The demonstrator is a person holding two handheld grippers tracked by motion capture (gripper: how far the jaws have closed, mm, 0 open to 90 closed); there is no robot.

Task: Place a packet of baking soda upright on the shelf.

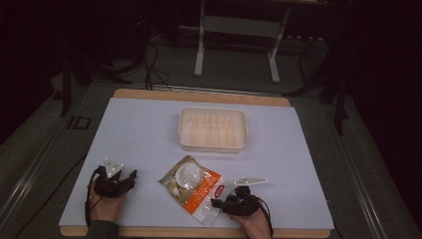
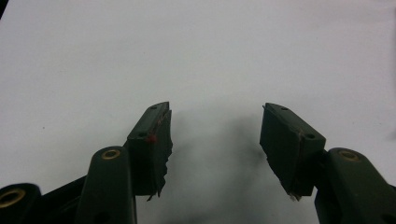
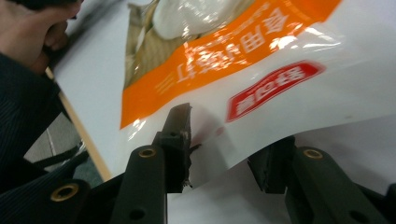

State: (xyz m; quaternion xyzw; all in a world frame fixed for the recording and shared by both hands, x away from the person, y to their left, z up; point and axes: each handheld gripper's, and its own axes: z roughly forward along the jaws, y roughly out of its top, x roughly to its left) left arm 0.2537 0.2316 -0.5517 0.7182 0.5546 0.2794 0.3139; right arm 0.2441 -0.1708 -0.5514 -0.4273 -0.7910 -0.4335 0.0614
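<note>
A snack bag [image 1: 191, 186], orange, white and clear with pale round pieces inside, lies flat near the front middle of the white table [image 1: 139, 129]. My right gripper [image 1: 217, 203] sits at the bag's near right corner. In the right gripper view the bag [image 3: 243, 51] has its white edge passing between the jaws of the right gripper [image 3: 229, 140], which stand open: one jaw is above the film, the other partly hidden beneath it. My left gripper [image 1: 132, 178] rests at the front left, apart from the bag. Over bare tabletop, the left gripper [image 2: 215, 112] is open and holds nothing.
A shallow translucent plastic tray [image 1: 213, 145] stands behind the bag at mid table. The wooden table edge [image 1: 199, 232] runs along the front. A hand [image 3: 32, 28] and a dark sleeve appear at the left of the right gripper view. Metal stand legs [image 1: 199, 59] rise beyond the table.
</note>
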